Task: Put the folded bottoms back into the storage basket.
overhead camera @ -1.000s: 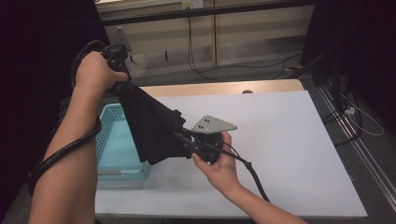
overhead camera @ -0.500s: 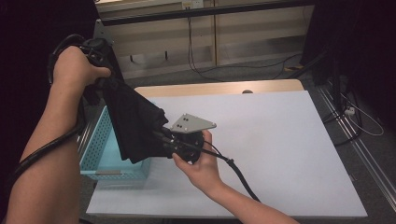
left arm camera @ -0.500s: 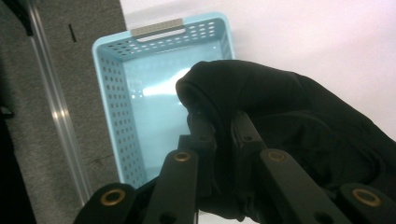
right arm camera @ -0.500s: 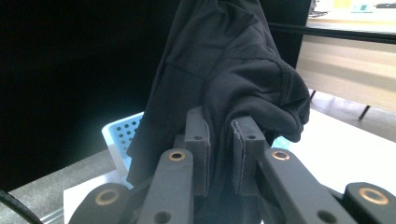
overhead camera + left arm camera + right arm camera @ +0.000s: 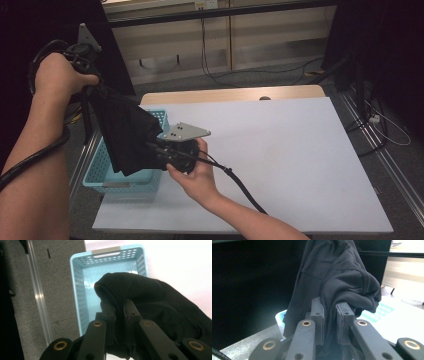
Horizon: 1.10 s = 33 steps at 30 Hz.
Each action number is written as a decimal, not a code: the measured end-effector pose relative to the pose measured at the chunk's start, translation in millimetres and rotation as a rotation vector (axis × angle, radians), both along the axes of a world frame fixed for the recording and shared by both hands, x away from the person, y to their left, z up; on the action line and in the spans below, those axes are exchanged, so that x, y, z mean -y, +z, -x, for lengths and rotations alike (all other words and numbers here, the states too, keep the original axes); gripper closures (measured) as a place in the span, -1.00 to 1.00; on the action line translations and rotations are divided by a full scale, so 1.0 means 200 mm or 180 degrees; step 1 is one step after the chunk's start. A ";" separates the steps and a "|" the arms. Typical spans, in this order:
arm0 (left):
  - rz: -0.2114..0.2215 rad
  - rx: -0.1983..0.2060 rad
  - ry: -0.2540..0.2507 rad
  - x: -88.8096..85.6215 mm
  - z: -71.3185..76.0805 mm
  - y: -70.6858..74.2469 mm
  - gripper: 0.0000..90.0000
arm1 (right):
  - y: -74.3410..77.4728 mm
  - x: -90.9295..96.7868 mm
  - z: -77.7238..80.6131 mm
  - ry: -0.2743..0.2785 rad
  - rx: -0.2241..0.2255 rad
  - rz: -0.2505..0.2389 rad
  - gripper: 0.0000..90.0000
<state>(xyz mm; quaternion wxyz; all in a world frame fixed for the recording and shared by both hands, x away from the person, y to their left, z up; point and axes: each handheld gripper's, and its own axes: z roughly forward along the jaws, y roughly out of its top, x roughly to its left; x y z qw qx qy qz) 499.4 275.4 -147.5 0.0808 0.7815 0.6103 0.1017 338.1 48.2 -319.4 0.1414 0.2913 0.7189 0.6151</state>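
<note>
Garment: a black cloth garment (image 5: 125, 135) hangs stretched between the two tools at the left of the high view, above the light blue basket (image 5: 107, 175); no part of it shows resting in the basket.
Left hand-held gripper (image 5: 82, 52): raised at the upper left of the high view, jaws clamped on a fold of the cloth; in the left gripper view the fabric bulges up between the pads (image 5: 108, 312), with the basket's floor visible beyond.
Right hand-held gripper (image 5: 167, 152): lower, near the middle of the high view over the basket's right rim, jaws clamped on another bunch of the same cloth; in the right gripper view the fabric rises from between the pads (image 5: 343, 315).
Basket: at the left edge of the white tabletop (image 5: 280, 160), its left side overhanging the edge.
Step in hand: by my reading, carrying the garment over the basket to lay it in.
Doing it well: centre the hanging bulk over the basket opening first; lower the right end inside the rim, then bring the high left end down so the cloth folds onto itself.
Release: open only once most of the fabric rests inside.
Risk: cloth draping over the right rim, or tipping the overhanging basket.
</note>
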 end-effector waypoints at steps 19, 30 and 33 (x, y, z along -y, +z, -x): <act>-0.0260 0.0570 -0.0290 -0.17 -0.10 -0.45 -0.45 | -0.14 -0.08 -0.09 0.0156 -0.0190 0.0467 -0.24; 0.0005 0.0579 -0.0426 -0.14 0.00 -0.62 -0.54 | -0.18 0.21 -0.06 0.0037 -0.0161 0.0652 -0.46; 0.0040 0.0580 -0.0418 -0.15 0.02 -0.70 -0.53 | -0.21 0.28 -0.05 0.0007 -0.0196 0.0620 -0.47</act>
